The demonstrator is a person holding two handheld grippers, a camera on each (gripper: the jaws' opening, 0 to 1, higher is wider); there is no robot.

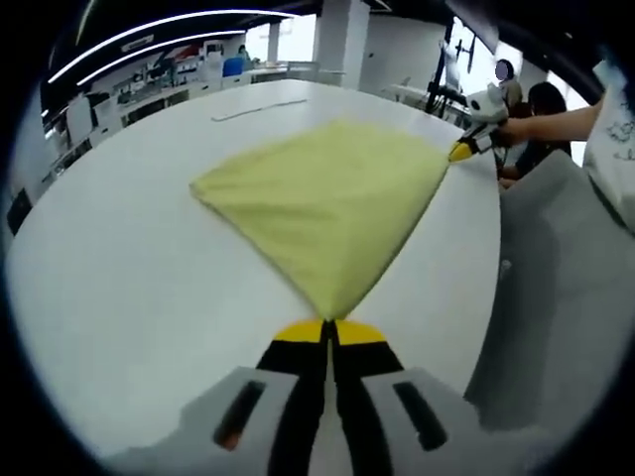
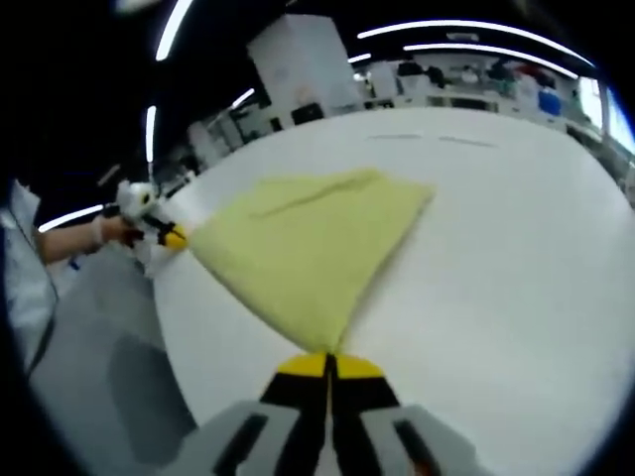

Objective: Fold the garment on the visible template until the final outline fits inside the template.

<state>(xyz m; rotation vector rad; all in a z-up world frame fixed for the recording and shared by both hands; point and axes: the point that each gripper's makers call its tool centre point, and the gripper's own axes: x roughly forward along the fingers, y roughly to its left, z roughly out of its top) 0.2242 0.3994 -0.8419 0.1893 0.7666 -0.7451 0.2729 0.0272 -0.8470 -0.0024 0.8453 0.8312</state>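
L gripper (image 1: 329,332) clamps garment (image 1: 327,203) corner | R gripper (image 2: 327,365) same | table (image 1: 129,268)

A pale yellow garment (image 1: 327,203) is lying spread across the frame's centre in the left gripper view, stretching to pinched corners at bottom centre and upper right, its far edge folding over.
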